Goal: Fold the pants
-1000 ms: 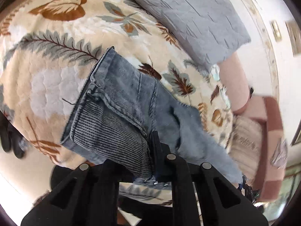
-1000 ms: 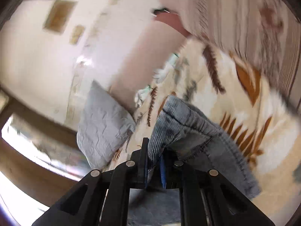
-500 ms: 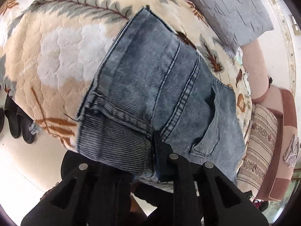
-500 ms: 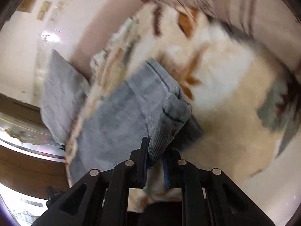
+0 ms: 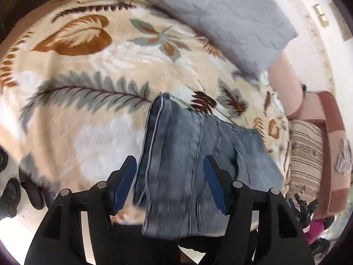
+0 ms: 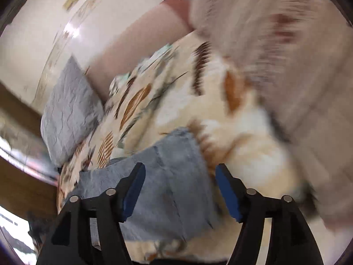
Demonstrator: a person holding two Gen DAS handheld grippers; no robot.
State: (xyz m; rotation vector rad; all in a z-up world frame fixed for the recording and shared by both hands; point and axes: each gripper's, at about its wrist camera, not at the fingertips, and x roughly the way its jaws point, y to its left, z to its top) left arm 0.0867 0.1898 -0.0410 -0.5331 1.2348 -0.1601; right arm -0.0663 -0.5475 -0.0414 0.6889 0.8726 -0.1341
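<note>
The jeans (image 5: 198,154) lie folded on the leaf-print blanket (image 5: 88,88), near its front edge, with their lower end hanging a little over that edge; in the left wrist view a seam runs down the left side of the stack and a second layer fans out to the right. In the right wrist view the jeans (image 6: 172,176) show as a flat blue-grey patch on the same blanket (image 6: 242,154), though that picture is smeared by motion. The left gripper (image 5: 169,172) stands released, its blue-padded jaws spread wide on either side of the denim and holding nothing. The right gripper (image 6: 179,181) is likewise spread wide over the jeans, with nothing between its jaws. Beyond the jeans a grey pillow (image 5: 220,17) rests at the head of the blanket; the right wrist view shows the pillow (image 6: 68,110) too. To the right lies a striped cushion (image 5: 306,154) against a pink sofa arm (image 5: 333,132). Dark shoes (image 5: 13,194) sit on the floor at the lower left.
</note>
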